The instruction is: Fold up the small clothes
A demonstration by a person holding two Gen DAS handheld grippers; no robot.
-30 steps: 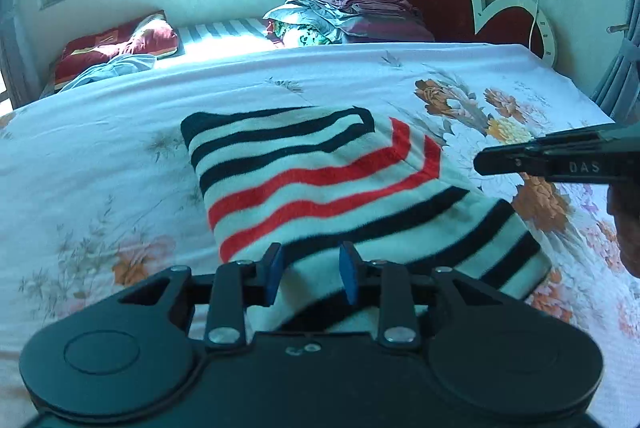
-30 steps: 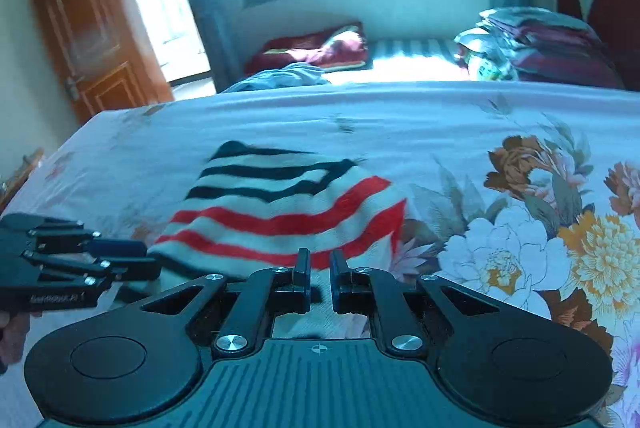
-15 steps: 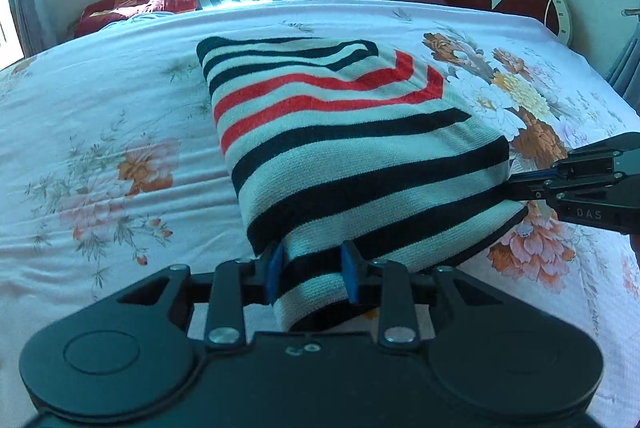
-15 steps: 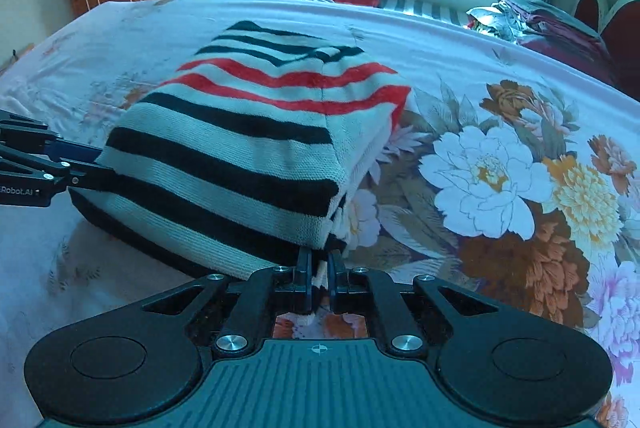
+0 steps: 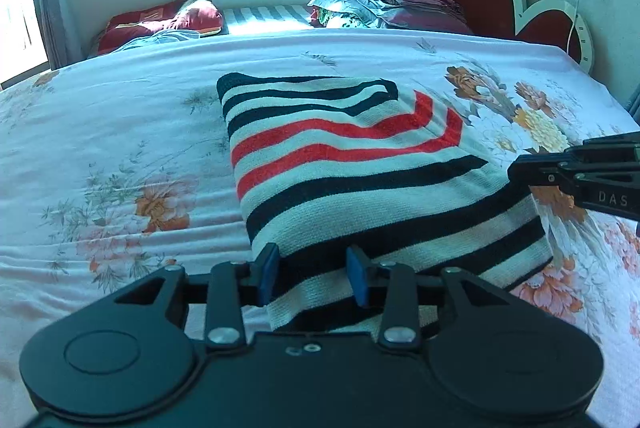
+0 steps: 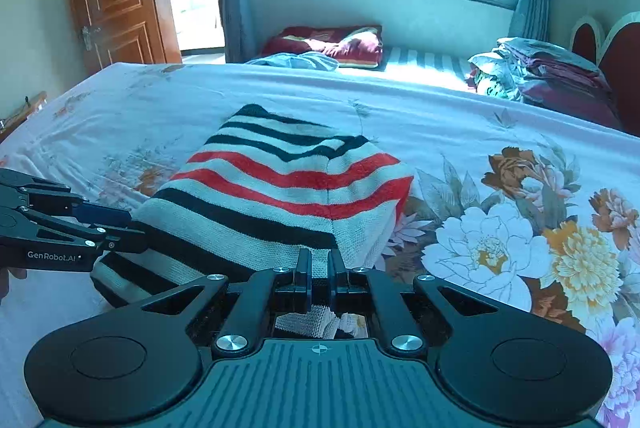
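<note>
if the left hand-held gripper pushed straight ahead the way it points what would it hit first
The striped sweater: its near edge already sits between the left hand-held gripper fingers, which are spread apart, so it would likely bunch the fabric.

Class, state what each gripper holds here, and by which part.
Right gripper pinches the striped sweater at its near folded edge. Left gripper straddles the near edge; whether it clamps cannot be told.

Near hem of the striped sweater (image 5: 360, 188) behind the left hand-held gripper (image 5: 312, 276) body.
</note>
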